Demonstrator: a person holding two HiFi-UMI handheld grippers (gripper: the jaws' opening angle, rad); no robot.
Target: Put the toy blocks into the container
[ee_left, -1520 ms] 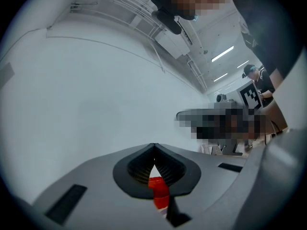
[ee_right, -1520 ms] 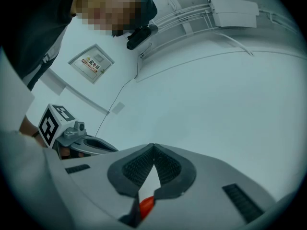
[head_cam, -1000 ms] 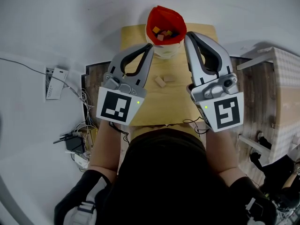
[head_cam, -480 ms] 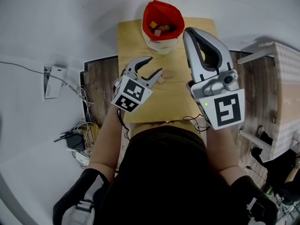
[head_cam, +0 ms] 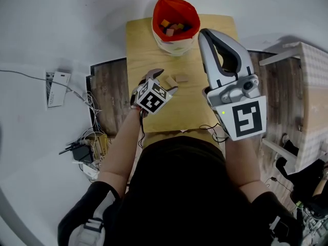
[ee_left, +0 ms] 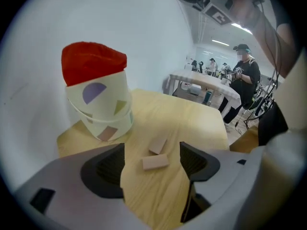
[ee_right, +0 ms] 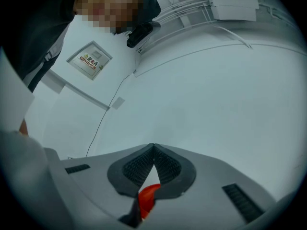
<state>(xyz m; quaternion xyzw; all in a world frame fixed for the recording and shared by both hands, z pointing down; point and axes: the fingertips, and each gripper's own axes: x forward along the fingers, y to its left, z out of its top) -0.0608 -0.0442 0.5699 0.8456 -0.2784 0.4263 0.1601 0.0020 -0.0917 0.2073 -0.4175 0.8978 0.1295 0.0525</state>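
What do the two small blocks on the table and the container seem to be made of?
Blocks: probably unpainted wood, pale tan, matte, sharp-edged. Container: looks like soft fabric or coated paper, white with coloured shapes, its red lining crumpled at the rim.

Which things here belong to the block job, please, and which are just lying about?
Job: loose wooden blocks, paper cup with red lining, blocks already inside.
Lying about: white box, tangled cables, checked table.
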